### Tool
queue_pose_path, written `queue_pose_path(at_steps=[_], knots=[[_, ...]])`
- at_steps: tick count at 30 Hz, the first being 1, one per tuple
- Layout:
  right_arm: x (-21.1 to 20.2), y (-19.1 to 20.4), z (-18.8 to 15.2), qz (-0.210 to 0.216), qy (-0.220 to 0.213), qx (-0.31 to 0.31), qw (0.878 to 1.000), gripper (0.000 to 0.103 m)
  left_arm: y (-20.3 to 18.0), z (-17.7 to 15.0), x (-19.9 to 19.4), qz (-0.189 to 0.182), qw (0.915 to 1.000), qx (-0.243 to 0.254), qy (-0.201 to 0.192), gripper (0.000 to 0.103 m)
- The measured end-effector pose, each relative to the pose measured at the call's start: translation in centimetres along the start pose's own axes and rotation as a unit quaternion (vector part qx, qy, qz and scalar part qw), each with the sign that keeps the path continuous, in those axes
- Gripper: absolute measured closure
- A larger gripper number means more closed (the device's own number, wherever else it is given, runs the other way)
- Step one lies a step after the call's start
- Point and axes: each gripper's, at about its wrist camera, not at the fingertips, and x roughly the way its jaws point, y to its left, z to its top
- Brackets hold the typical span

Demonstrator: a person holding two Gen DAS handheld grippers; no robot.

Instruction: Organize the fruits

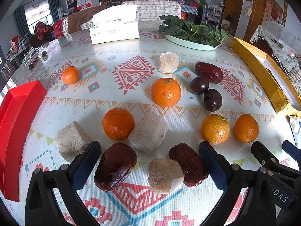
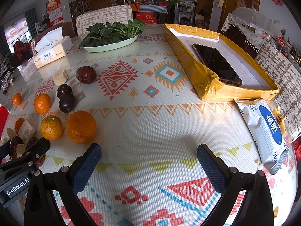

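Several fruits lie loose on the patterned tablecloth. In the left wrist view my left gripper (image 1: 149,162) is open; between its fingers lie a wrinkled red date (image 1: 115,166), a pale sugarcane chunk (image 1: 164,176) and a second date (image 1: 189,164). Beyond them are oranges (image 1: 118,123) (image 1: 165,92) (image 1: 215,129), more cane chunks (image 1: 148,132) (image 1: 71,141) and two dark plums (image 1: 212,99). My right gripper (image 2: 148,162) is open and empty over bare cloth, right of an orange (image 2: 80,127); it also shows in the left wrist view (image 1: 270,154).
A red box (image 1: 17,130) stands at the table's left edge. A gold tray (image 2: 216,86) holding a phone (image 2: 216,64) sits at the right, with a wipes pack (image 2: 267,130) beside it. A plate of greens (image 2: 112,44) and a tissue box (image 2: 50,52) stand at the back.
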Motion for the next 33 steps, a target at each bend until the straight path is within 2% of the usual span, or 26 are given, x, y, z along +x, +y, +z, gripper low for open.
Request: queue_pose_path(at_steps=[18, 21, 33], knots=[[0.0, 0.0, 0.0, 0.0, 0.0, 0.0, 1.0, 0.0, -0.6, -0.3, 0.1, 0.01, 0.9999, -0.013, 0.0, 0.0], [-0.1, 0.1, -0.1, 0.0, 0.0, 0.0, 1.0, 0.0, 0.2, -0.4, -0.4, 0.008, 0.9999, -0.013, 0.001, 0.0], [-0.6, -0.1, -0.5, 0.003, 0.03, 0.001, 1.0, 0.0, 0.2, -2.3, -2.1, -0.027, 0.9988, 0.037, 0.017, 0.0]])
